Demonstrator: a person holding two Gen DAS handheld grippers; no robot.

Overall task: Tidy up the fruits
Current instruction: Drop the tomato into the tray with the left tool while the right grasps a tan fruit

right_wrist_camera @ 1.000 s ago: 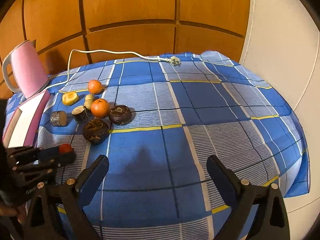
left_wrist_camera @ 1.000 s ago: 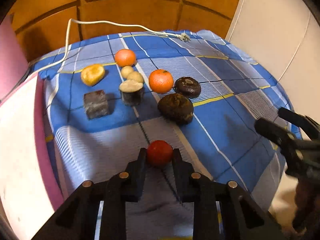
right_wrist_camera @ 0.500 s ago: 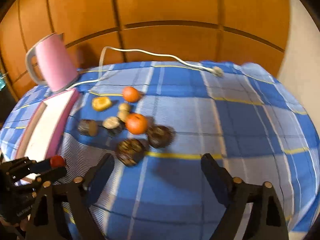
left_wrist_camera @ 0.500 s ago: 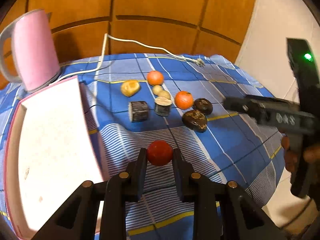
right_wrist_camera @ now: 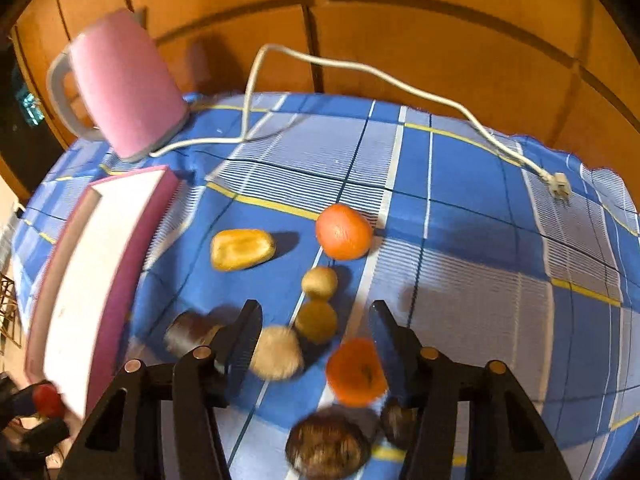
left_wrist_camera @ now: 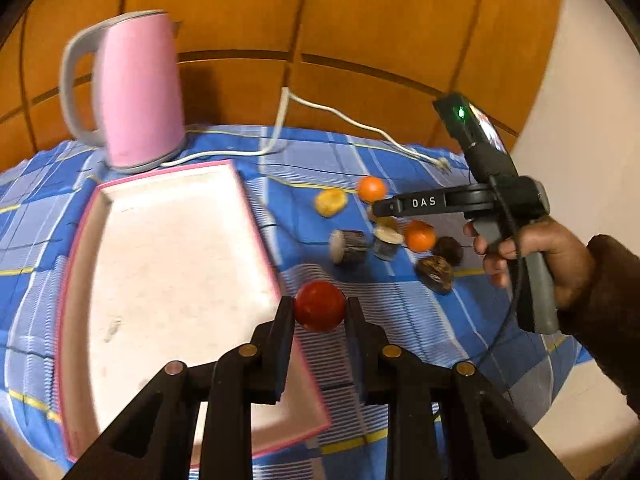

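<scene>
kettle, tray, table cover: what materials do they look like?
Pink kettle: looks like smooth matte plastic with a grey plastic handle; even colour, soft sheen.
Tray: probably rigid plastic or coated board; white, scuffed floor, thin pink rim.
Checked cloth: woven fabric; printed blue check, it wrinkles and drapes over the edge.

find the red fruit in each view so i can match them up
Left wrist view: red fruit low centre, clamped in the left gripper by the tray's right edge.
Right wrist view: red fruit in the bottom-left corner, same gripper.
Shared landmark: pink kettle behind the white tray.
</scene>
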